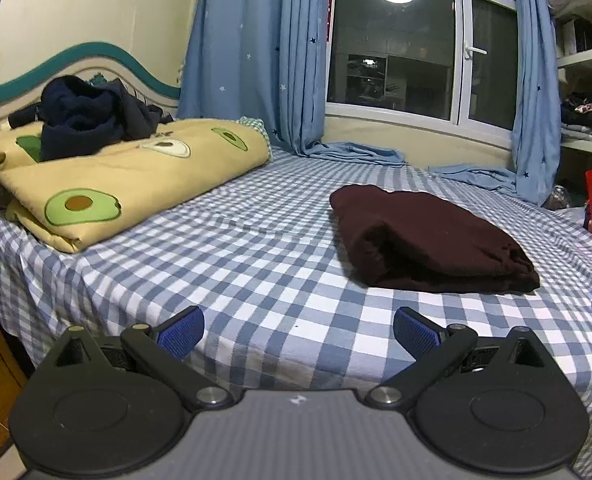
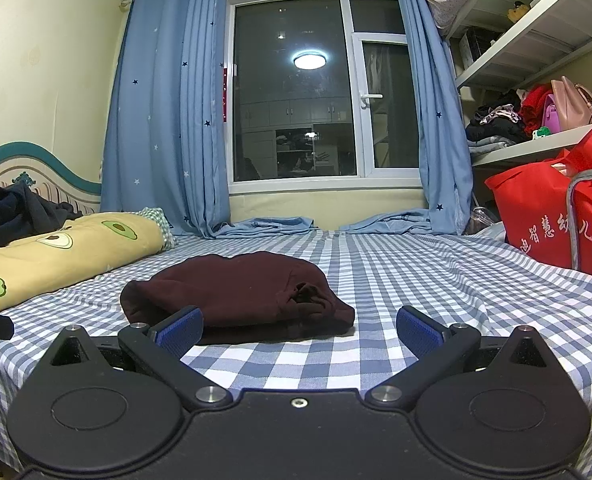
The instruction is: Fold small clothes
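Maroon garment (image 2: pixel 236 288) looks folded on the bed (image 1: pixel 256 280), left tongs (image 1: pixel 298 330) and right tongs (image 2: pixel 299 330) both wide open, empty — next, probably fetch another piece.

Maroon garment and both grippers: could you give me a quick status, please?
Left gripper open, empty. Right gripper open, empty. Maroon garment lies folded on the checked sheet, untouched. Nothing between jaws and garment.
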